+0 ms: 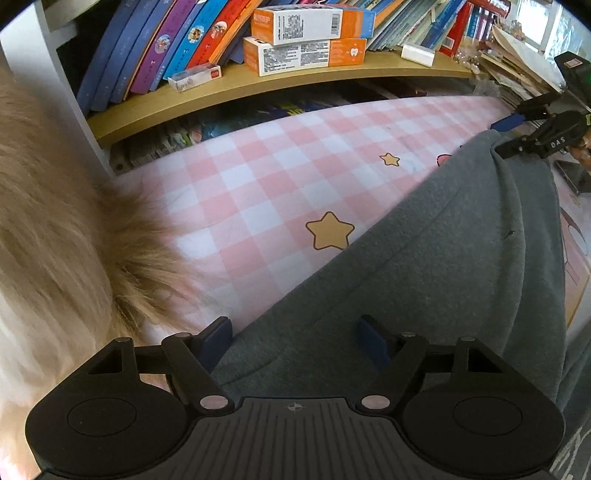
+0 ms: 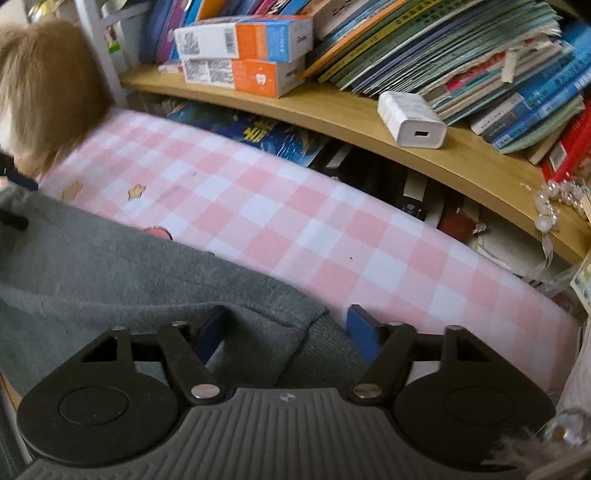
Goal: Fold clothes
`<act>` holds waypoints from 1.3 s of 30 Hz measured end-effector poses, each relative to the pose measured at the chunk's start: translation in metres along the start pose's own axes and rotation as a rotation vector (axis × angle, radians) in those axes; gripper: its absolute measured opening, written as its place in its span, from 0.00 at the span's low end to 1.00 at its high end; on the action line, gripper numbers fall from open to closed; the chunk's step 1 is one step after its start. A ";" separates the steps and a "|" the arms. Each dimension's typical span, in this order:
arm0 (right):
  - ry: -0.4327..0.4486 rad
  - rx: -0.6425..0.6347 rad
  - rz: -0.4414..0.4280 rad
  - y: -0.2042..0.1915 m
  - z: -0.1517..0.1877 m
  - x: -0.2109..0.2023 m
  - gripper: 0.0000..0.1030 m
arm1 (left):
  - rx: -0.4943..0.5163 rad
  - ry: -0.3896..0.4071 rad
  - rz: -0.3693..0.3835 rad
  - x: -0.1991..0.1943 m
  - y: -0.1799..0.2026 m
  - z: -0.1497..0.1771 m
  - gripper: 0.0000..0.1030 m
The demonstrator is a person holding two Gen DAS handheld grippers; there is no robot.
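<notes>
Both the left gripper and right gripper straddle the grey garment's edge, jaws part-open and seemingly not yet pinching; next, close and lift.

Bright, even daylight with a blown-out window top right in the left wrist view, soft shadows only, heavy fisheye bowing of the shelf and dark vignetted corners, left view sharp, right view motion-smeared across the checked sheet and fur.
</notes>
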State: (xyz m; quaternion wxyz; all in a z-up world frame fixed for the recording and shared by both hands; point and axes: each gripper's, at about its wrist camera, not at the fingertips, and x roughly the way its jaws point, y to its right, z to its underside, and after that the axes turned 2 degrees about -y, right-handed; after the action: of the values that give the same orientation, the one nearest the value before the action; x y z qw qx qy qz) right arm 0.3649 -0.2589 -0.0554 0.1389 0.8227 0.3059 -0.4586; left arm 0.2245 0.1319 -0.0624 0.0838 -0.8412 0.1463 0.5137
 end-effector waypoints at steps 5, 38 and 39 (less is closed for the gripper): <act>0.005 0.052 -0.017 -0.006 -0.001 -0.004 0.21 | 0.040 0.001 0.006 -0.004 0.006 -0.003 0.18; 0.226 0.119 0.395 -0.148 0.171 -0.210 0.19 | 0.289 0.416 -0.065 -0.186 0.137 0.122 0.09; 0.217 0.132 0.402 -0.156 0.184 -0.211 0.19 | 0.299 0.411 -0.063 -0.187 0.144 0.130 0.09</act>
State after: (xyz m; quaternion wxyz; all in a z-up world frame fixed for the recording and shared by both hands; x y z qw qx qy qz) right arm 0.0607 -0.3111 0.0301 0.1397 0.9189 0.1183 -0.3493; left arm -0.0129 0.0641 0.0452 0.1919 -0.9104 0.2081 0.3018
